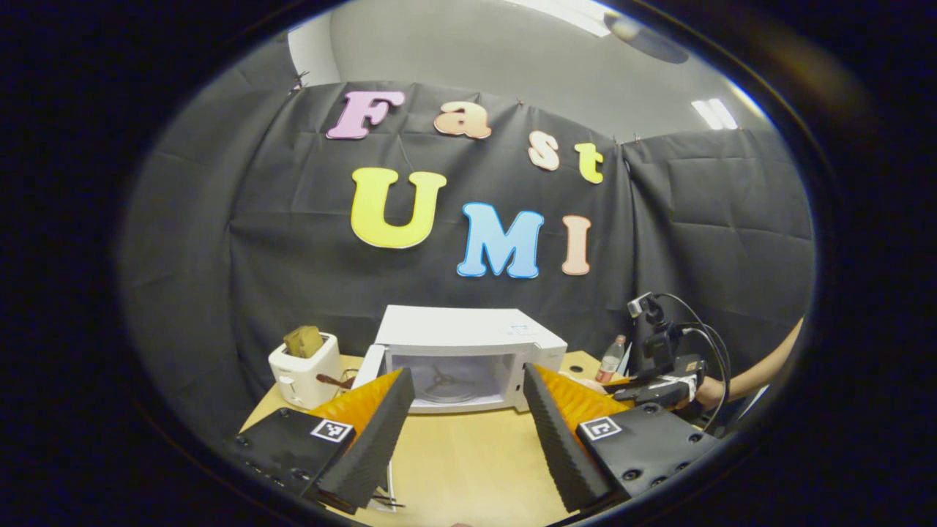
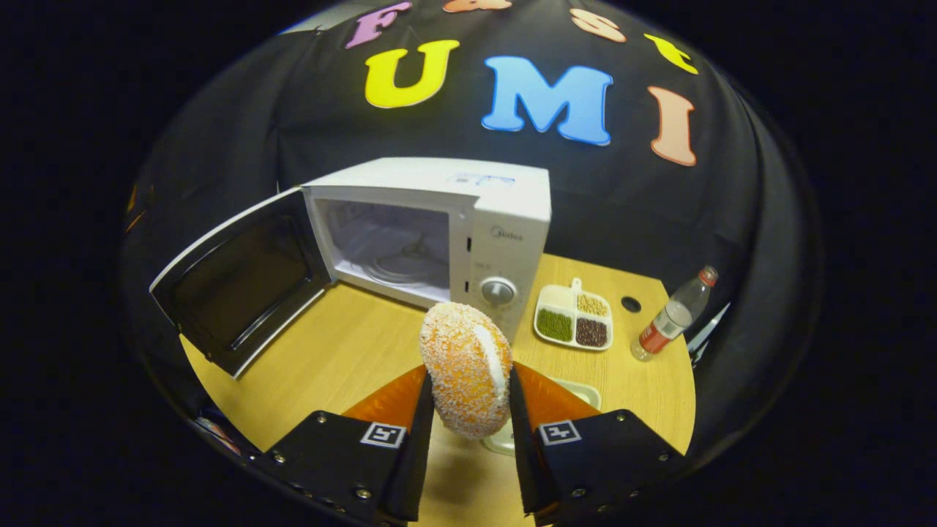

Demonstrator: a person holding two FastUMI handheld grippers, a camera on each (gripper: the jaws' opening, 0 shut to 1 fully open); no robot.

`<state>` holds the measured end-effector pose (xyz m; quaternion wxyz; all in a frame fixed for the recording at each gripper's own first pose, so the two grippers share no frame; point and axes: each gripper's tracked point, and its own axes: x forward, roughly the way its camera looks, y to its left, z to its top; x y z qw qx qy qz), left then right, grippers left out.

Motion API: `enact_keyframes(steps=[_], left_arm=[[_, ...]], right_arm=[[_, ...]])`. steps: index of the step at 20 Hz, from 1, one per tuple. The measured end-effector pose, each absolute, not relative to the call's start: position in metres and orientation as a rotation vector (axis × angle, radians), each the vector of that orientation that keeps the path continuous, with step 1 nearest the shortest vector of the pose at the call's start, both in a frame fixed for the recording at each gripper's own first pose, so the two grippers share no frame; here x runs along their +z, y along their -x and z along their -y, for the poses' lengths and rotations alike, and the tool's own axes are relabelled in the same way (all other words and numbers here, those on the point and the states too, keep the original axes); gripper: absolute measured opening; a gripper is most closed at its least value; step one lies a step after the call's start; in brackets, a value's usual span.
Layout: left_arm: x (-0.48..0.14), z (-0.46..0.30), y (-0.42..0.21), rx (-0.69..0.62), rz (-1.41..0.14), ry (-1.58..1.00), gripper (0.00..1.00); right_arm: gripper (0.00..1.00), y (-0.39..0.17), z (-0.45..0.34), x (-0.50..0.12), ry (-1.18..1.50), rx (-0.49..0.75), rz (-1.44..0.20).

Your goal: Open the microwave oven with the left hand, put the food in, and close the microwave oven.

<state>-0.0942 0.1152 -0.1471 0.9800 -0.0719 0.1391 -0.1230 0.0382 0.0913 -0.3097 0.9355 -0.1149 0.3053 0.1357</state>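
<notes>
right gripper (image 2: 468,410) jaws clamped on one crumb-coated bun (image 2: 468,378), lower centre | left gripper (image 1: 468,428) jaws wide, nothing in them | one microwave (image 2: 439,227) door open, mid-frame | one bottle (image 2: 672,315), one toaster (image 1: 304,369) on tabletop (image 2: 344,351)

microwave (image 2: 468,219): smooth white casing, slight gloss; door (image 2: 238,282) at 9 o'clock has a dark glossy window
bench (image 2: 344,351): light wood-look top, smooth, matt
food (image 2: 468,369): rough crumbed crust, matt
bottle (image 2: 670,315): clear glossy plastic, at 3 o'clock
tray (image 2: 573,315): smooth white, looks plastic
toaster (image 1: 304,369): smooth white, faint sheen
wall (image 1: 256,241): black cloth, matt, creased
left claw (image 1: 468,432): ribbed matt finger faces
</notes>
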Motion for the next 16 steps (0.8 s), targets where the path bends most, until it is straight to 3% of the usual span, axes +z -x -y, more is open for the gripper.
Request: enact_keyframes(steps=[5,16], left_arm=[[-0.121,-0.124,0.097,-0.197,-0.233,0.106,0.96],[-0.115,-0.162,0.129,-0.045,-0.279,0.041,0.94]], right_arm=[[0.51,-0.06,-0.141,-0.294,0.385,0.393,-0.504],[0.52,-0.125,-0.207,-0.325,0.883,0.492,-0.311]])
